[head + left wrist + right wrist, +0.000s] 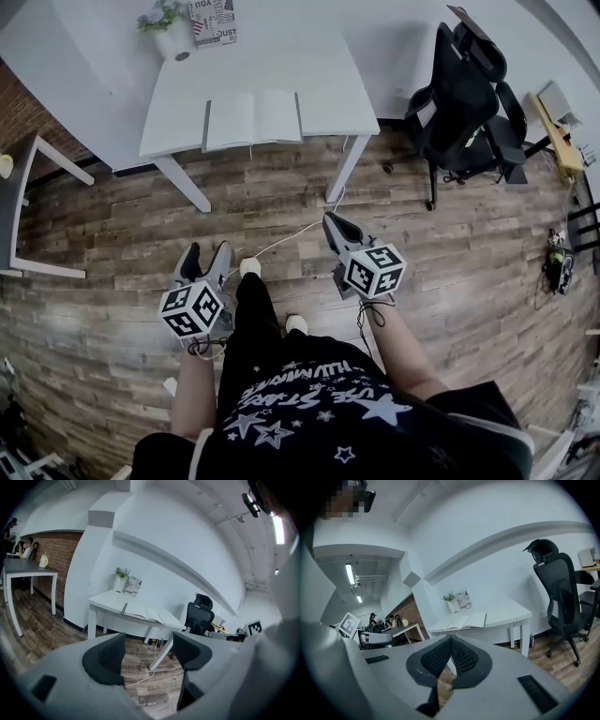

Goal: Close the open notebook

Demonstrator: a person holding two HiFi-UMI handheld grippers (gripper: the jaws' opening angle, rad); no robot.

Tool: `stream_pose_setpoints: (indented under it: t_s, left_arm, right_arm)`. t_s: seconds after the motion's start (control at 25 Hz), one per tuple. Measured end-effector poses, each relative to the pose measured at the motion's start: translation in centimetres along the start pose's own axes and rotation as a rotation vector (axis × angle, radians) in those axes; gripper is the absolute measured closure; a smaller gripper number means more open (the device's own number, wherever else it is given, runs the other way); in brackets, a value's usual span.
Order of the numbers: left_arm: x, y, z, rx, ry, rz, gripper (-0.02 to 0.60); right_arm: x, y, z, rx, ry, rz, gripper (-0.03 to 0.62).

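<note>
**Open notebook waits out of reach**

The notebook (253,119) lies open flat at 12 o'clock, near the front edge of the worktop (309,56), well apart from us. Our left hand-held gripper (206,255) gapes empty; the right hand-held gripper (336,225) is pinched on nothing. The notebook looks light, with floppy pages: we would lift one cover by its outer edge.

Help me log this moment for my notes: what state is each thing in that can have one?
Notebook: open, flat on the table.
Left claw: open, empty.
Right claw: shut, empty.
Chair: upright, nobody in it.
Plant pot: upright on the table.
</note>
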State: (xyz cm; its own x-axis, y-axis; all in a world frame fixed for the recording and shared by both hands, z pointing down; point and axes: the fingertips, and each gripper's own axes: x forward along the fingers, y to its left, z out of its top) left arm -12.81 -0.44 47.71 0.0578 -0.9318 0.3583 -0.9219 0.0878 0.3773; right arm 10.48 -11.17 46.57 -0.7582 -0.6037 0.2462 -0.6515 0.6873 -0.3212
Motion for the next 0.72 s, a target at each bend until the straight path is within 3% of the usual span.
stream_pose_setpoints:
  t_s: [0.56, 0.72]
  left_arm:
    - [12.8, 8.1, 6.8, -0.052, 0.039, -0.08, 0.259]
    - [16.7, 10.3, 8.2, -0.113, 0.072, -0.11, 0.259]
  right_arm:
    - [14.7, -2.1, 5.0, -0.036, 0.023, -0.061, 0.589]
    - [18.6, -3.0, 6.3, -0.023, 0.023, -0.085, 0.589]
